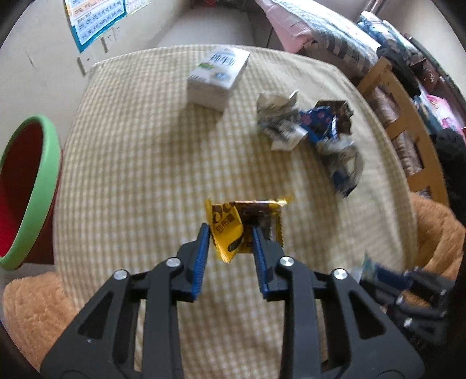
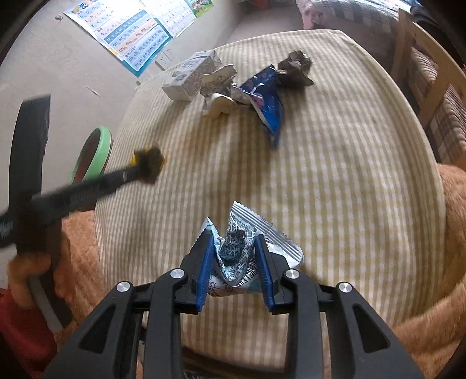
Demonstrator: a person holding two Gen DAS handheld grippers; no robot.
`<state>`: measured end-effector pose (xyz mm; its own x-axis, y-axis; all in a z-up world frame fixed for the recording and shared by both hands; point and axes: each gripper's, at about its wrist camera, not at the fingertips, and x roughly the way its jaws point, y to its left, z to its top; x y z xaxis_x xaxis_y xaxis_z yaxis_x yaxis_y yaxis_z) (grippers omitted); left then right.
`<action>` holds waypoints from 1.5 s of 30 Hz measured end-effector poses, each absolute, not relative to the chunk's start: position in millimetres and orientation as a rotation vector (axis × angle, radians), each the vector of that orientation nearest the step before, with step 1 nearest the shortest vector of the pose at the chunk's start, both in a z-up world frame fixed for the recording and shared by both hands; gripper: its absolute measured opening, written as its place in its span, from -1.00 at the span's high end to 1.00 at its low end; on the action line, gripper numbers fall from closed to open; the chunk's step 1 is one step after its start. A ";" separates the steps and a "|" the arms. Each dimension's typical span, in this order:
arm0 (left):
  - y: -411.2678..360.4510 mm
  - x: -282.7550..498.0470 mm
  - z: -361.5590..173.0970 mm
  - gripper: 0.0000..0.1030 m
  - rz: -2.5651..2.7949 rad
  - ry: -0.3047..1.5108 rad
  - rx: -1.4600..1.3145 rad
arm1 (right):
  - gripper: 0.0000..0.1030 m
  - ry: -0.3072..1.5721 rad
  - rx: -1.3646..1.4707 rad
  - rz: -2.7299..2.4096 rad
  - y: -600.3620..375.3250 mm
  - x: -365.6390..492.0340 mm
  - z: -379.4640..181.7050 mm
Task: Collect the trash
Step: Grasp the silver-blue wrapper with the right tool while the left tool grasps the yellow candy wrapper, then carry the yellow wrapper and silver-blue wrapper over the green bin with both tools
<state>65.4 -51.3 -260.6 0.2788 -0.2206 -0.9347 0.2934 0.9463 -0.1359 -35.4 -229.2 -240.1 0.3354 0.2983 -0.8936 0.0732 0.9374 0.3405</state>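
My left gripper (image 1: 230, 229) is shut on a yellow wrapper (image 1: 233, 230) and holds it above the checked tablecloth (image 1: 145, 163). It also shows blurred in the right wrist view (image 2: 145, 166). My right gripper (image 2: 234, 239) is shut on a crumpled white and blue wrapper (image 2: 241, 247) near the table's front edge. A white milk carton (image 1: 217, 78), a crumpled silver wrapper (image 1: 279, 122) and a blue wrapper (image 1: 326, 122) lie at the far side of the table. The red bin with a green rim (image 1: 26, 189) stands off the table's left edge.
A wooden chair (image 1: 407, 122) stands at the table's right side. Brown plush fabric (image 1: 29, 306) lies under the cloth at the near edge. Posters (image 2: 131, 38) hang on the wall behind. Bedding (image 1: 320, 26) is piled at the back right.
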 end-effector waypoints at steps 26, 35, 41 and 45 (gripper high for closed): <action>-5.7 46.2 -202.0 0.48 -0.288 1.068 -0.027 | 0.44 1.013 0.274 0.177 -199.9 -12.6 -162.1; 27.1 46.1 -169.5 0.48 -0.194 0.962 -0.038 | 0.44 0.953 0.221 0.225 -172.7 0.6 -136.1; 45.1 45.7 -162.9 0.48 -0.169 0.946 -0.062 | 0.44 0.953 0.194 0.241 -158.6 5.0 -132.8; 50.7 45.4 -161.2 0.48 -0.163 0.939 -0.071 | 0.44 0.948 0.177 0.248 -150.0 7.1 -129.2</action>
